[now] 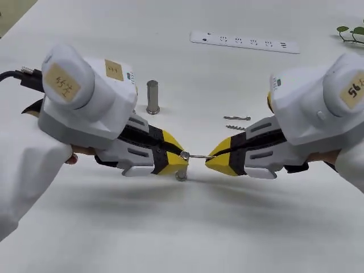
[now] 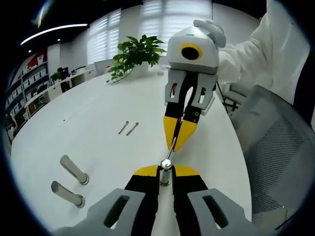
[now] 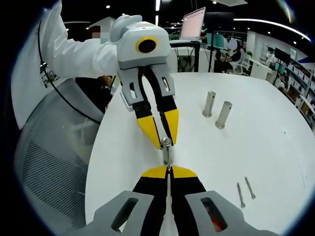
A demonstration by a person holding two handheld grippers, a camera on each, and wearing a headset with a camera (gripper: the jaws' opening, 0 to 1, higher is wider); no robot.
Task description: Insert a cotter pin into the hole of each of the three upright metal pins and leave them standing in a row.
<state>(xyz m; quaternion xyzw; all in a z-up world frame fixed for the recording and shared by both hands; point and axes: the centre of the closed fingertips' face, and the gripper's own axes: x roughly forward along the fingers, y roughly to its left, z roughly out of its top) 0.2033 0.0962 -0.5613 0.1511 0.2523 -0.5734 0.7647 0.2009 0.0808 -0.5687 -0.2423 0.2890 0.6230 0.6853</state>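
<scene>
My left gripper (image 1: 177, 161) (image 2: 166, 172) is shut on a short metal pin (image 1: 182, 169) (image 2: 165, 173) (image 3: 167, 150), holding it upright on the white table (image 1: 187, 227). From the right, my right gripper (image 1: 211, 158) (image 3: 168, 173) is shut on a thin cotter pin (image 1: 199, 156) (image 2: 171, 147). The cotter pin's free end meets the top of the held metal pin; whether it sits in the hole I cannot tell. Two more metal pins (image 3: 209, 103) (image 3: 224, 114) stand behind; one of them (image 1: 152, 96) stands just past the left gripper. Two spare cotter pins (image 1: 237, 118) (image 2: 128, 128) lie on the table.
A white power strip (image 1: 244, 41) lies at the far side of the table, and a green plant (image 1: 352, 31) stands at the far right. A mesh office chair (image 2: 280, 142) stands beside the table edge. A person's white sleeves (image 1: 23, 176) hold both grippers.
</scene>
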